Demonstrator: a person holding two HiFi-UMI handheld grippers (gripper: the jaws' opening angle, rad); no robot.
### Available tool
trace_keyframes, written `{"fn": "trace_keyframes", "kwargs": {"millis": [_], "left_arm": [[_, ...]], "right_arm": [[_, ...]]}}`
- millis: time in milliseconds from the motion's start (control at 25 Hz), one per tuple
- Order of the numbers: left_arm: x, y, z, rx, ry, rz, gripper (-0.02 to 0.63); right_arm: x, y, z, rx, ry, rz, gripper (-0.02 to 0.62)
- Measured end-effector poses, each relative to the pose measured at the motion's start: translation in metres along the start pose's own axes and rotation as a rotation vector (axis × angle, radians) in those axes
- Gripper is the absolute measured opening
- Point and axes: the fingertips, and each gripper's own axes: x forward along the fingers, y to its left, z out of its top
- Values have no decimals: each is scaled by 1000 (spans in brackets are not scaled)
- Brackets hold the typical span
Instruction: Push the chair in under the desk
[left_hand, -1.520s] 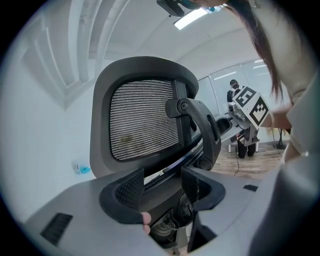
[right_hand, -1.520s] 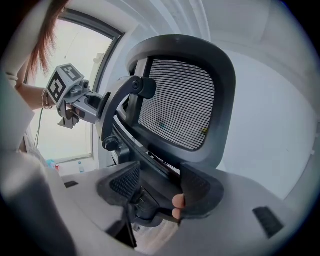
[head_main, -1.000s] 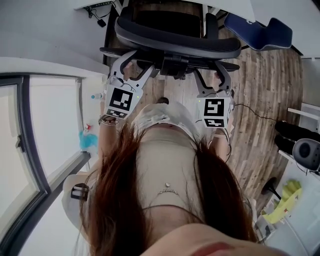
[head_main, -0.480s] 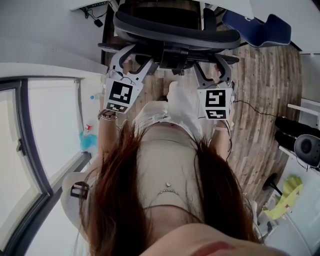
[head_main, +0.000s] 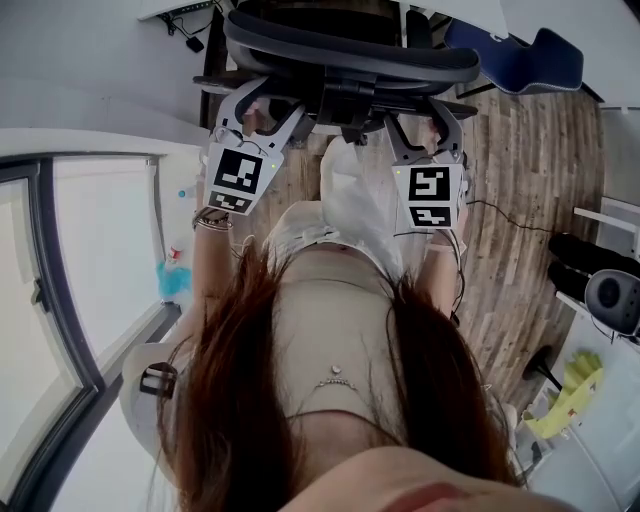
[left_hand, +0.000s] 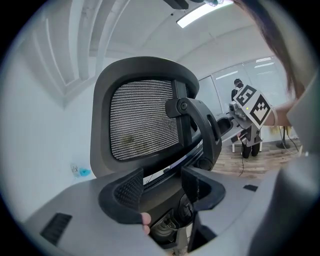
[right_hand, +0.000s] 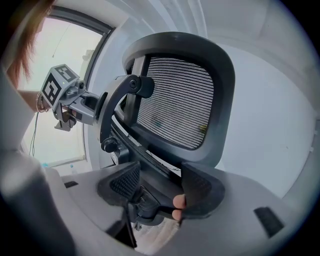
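Since the black mesh-backed office chair (head_main: 350, 60), top centre and part-way under the white desk (head_main: 465, 12), looks heavy, rigid and free-rolling, the left gripper (head_main: 268, 108) and right gripper (head_main: 418, 125), jaws spread wide and clamping nothing, would best push its stiff back frame.

Couldn't read any text, brand or number anywhere tbh; left marker cube (head_main: 238, 180) and right marker cube (head_main: 433, 197) just showed black-and-white squares.

The chair (head_main: 350, 65) — black, with a grey mesh back on a curved frame — stands upright on the wood floor (head_main: 520, 180), its seat turned toward the white desk (head_main: 175, 8).
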Motion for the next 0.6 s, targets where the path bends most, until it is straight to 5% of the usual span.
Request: {"fn": "trace_keyframes", "kwargs": {"millis": [600], "left_arm": [[12, 10, 1, -3, -9, 11, 232]], "right_arm": [[13, -7, 4, -13, -37, -6, 262]]}}
